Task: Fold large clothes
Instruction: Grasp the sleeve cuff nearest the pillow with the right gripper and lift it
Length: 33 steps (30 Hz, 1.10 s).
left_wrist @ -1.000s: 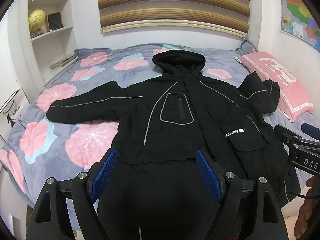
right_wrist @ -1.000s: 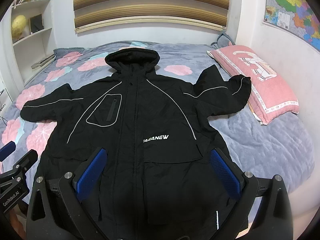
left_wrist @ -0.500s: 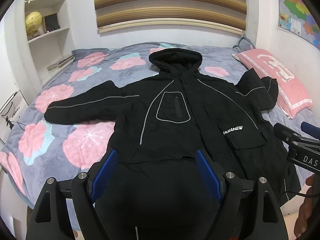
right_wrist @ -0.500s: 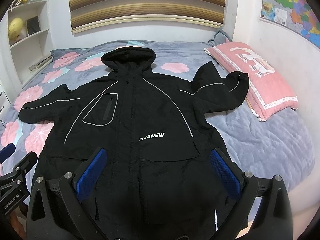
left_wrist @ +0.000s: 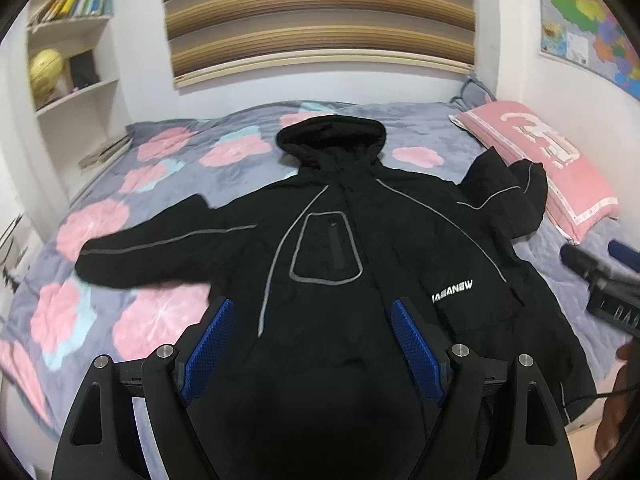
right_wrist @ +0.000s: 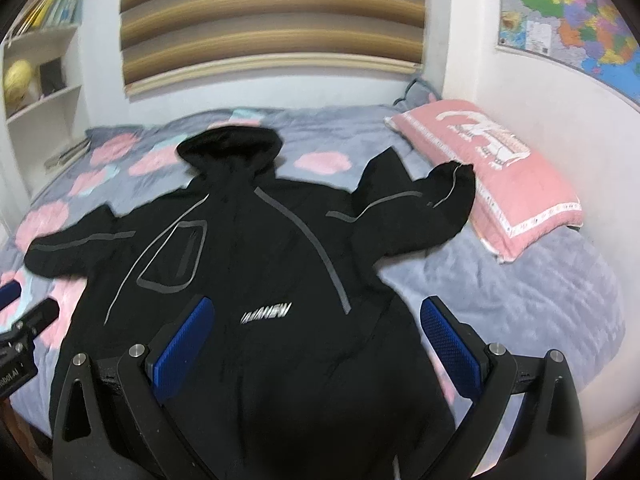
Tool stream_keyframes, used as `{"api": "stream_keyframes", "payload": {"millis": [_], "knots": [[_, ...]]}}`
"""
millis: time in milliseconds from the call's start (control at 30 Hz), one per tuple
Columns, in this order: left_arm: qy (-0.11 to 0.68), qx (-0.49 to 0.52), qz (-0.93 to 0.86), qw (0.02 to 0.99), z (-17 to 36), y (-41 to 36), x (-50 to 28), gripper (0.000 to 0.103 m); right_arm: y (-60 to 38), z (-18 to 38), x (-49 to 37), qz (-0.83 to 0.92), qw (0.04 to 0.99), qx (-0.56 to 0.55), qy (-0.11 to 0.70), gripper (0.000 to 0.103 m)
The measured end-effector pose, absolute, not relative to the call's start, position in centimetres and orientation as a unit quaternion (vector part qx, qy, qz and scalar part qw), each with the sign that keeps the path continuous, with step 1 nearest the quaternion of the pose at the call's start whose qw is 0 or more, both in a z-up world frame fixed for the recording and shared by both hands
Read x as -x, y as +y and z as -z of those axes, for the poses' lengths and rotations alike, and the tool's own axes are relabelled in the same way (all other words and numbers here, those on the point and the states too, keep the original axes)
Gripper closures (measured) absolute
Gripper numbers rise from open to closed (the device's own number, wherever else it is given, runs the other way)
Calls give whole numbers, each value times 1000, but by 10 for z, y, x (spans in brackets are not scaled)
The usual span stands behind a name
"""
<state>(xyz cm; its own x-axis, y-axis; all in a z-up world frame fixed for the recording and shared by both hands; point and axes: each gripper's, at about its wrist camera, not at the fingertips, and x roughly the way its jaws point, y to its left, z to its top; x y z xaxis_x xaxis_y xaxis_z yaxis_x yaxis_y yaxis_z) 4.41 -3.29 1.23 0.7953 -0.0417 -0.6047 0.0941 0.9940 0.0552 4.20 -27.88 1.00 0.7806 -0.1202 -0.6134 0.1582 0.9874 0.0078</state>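
Black hooded jacket (left_wrist: 340, 248): flat on bed (left_wrist: 168, 168), sleeves out, unfolded; left gripper (left_wrist: 312, 344), right gripper (right_wrist: 316, 344) jaws apart, empty; all folds remain

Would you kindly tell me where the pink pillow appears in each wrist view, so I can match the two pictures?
Left wrist view: the pink pillow lies at the upper right, past the black jacket sleeve.
Right wrist view: the pink pillow sits right of centre, the sleeve cuff touching it.
Shared landmark: the jacket's hood.
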Motion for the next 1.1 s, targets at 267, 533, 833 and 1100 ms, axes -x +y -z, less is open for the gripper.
{"api": "stream_keyframes", "payload": {"millis": [267, 533, 833, 1100], "knots": [[317, -46, 112, 941, 0, -77, -146, 21, -372, 5, -125, 112, 941, -107, 301, 0], [377, -66, 152, 911, -47, -116, -211, 21, -471, -40, -177, 201, 916, -101, 332, 3], [431, -67, 148, 888, -124, -146, -262, 21, -591, -100, -231, 198, 890, -155, 381, 6], [458, -63, 148, 874, -139, -173, -308, 21, -661, -37, -329, 185, 864, -152, 443, 9]]}}
